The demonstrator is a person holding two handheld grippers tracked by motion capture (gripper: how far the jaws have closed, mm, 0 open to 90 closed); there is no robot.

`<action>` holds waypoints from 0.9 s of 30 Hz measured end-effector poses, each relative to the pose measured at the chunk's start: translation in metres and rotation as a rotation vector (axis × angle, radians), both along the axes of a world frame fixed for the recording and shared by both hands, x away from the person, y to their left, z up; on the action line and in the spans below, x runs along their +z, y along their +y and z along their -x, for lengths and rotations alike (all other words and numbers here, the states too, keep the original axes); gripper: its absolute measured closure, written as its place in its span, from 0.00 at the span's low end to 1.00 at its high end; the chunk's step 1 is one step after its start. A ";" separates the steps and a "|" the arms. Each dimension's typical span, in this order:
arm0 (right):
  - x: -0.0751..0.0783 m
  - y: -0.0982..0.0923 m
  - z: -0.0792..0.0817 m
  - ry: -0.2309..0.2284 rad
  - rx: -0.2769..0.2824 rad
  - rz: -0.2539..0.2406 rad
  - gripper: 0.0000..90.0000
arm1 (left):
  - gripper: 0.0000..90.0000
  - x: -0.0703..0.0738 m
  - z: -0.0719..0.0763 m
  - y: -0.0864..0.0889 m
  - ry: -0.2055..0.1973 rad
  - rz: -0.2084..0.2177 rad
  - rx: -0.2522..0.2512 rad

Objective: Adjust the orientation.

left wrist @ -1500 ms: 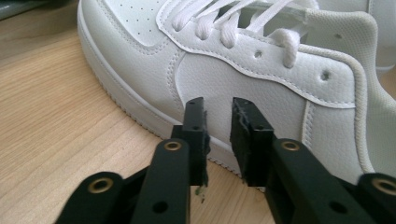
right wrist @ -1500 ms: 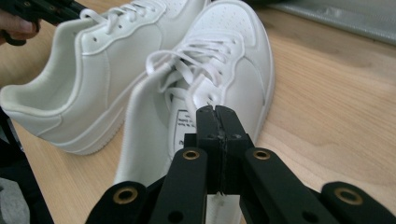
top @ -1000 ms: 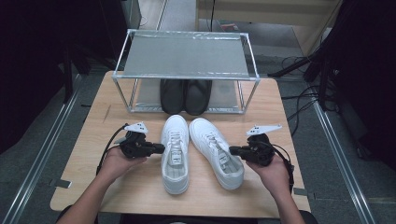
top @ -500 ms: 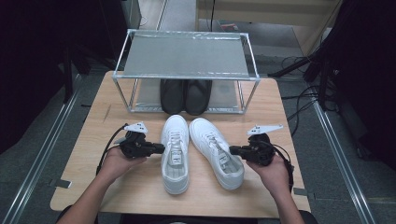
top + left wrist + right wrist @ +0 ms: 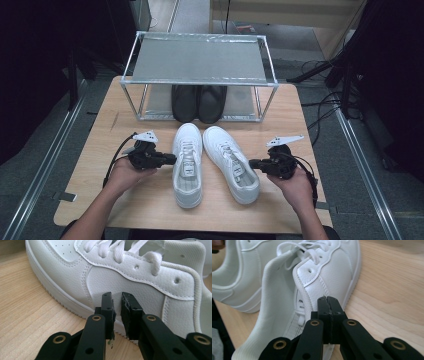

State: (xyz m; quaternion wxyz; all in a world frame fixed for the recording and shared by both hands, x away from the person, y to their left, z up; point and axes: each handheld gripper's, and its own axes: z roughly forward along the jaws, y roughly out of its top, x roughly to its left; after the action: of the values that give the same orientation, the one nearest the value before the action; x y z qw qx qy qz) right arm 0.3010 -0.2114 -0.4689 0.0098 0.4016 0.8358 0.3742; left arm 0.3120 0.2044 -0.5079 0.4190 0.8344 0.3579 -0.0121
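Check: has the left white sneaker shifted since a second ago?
No. The left white sneaker lies as before, toe towards the black shoes under the metal rack.

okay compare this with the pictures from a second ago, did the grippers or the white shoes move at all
Nothing visibly changed. The left gripper is still at the side of the left white shoe, its jaws a narrow gap apart. The right gripper is still shut beside the right white shoe. The black shoes remain under the rack.
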 end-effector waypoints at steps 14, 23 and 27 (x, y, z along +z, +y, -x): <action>-0.003 0.020 0.004 0.003 0.032 -0.021 1.00 | 0.95 0.000 0.001 -0.002 0.004 0.008 -0.003; -0.004 0.023 0.002 -0.007 0.019 -0.022 1.00 | 0.97 -0.002 0.004 -0.012 0.009 0.019 -0.048; -0.004 0.022 0.002 -0.006 0.013 -0.027 1.00 | 0.96 -0.001 0.007 -0.022 -0.002 0.008 -0.084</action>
State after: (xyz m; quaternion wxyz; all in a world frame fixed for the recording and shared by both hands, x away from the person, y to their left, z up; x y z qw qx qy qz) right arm 0.2994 -0.1890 -0.4732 0.0044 0.3952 0.8334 0.3864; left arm 0.3047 0.1827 -0.5090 0.4218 0.8471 0.3220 -0.0306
